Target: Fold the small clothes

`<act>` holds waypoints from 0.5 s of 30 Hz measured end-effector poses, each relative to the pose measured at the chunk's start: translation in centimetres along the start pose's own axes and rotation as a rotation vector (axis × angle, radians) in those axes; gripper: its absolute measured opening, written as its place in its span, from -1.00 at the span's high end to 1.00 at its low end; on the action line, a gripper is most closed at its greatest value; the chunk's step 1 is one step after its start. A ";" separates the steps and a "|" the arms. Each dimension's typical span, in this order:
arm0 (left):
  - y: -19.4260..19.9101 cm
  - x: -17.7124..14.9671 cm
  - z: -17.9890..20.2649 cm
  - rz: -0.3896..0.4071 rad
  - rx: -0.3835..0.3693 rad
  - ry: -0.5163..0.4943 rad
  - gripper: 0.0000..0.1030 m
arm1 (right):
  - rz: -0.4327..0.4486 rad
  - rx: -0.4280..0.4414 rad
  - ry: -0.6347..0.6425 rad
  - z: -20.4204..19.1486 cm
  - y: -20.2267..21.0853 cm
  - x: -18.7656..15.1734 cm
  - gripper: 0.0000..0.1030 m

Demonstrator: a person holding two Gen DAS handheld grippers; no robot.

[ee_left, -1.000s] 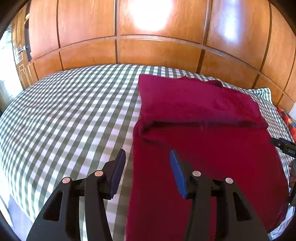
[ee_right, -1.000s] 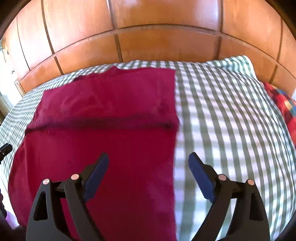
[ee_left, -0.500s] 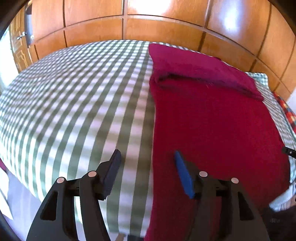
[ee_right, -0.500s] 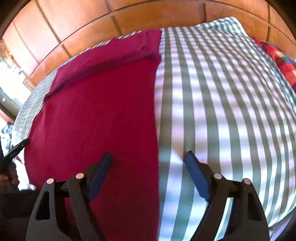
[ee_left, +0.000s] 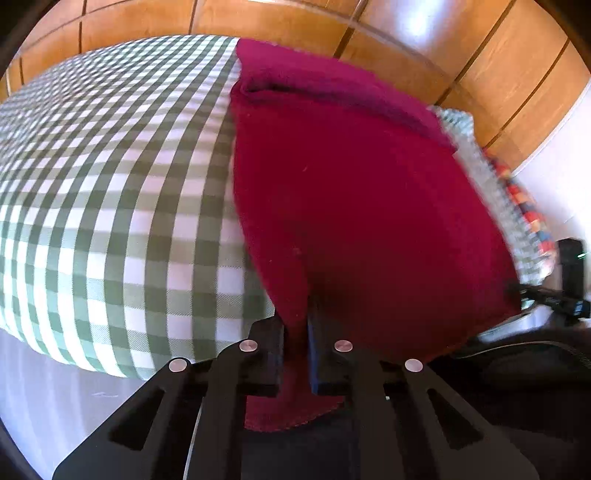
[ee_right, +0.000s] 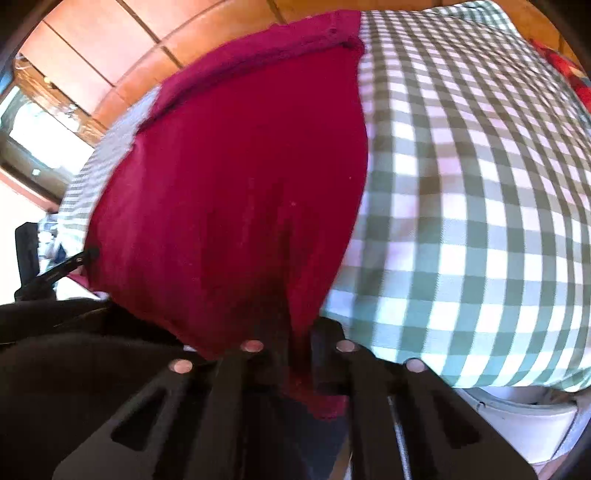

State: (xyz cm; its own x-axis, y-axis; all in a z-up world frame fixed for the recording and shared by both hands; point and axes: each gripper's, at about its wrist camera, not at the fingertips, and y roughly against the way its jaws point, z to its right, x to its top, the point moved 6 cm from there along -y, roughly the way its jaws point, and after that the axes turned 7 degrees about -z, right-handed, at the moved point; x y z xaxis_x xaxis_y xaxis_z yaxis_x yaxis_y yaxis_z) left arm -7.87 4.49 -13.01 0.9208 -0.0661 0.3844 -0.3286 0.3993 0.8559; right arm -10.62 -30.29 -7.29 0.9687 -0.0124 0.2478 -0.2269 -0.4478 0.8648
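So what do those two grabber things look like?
Both are black plastic. The left gripper has two flat arms with long cut-out slots, round silver rivets and a blue pad on one finger. The right gripper has the same shape, slots and rivets.

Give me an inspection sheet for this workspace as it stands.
Surface: bed in a green-and-white checked sheet.
Job's things: dark red garment lying flat, far end folded over, near edge hanging off the bed.
Clutter: multicoloured cloth at the bed's far right side.
Grippers: left gripper closing, pinching the garment's near left corner; right gripper shut on its near right corner.
Cables: nothing seen.
Surroundings: wooden panelled wall behind the bed.
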 end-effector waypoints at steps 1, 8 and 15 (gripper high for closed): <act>0.8 0.3 0.1 0.019 -0.053 0.012 0.84 | 0.015 0.033 0.005 -0.2 0.7 1.1 0.86; 4.6 5.2 0.4 0.153 -0.265 0.096 0.85 | 0.190 0.205 -0.041 -2.3 4.3 8.4 0.87; 3.2 12.9 -1.0 0.191 -0.245 0.185 0.85 | 0.239 0.171 -0.138 0.0 2.4 17.2 0.86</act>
State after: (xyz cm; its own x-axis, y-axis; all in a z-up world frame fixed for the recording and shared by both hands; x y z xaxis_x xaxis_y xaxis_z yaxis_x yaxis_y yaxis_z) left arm 3.21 5.84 -5.66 0.8774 0.1888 0.4410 -0.4590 0.5974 0.6576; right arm 5.49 -31.60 -0.97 0.8972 -0.2513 0.3630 -0.4407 -0.5611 0.7007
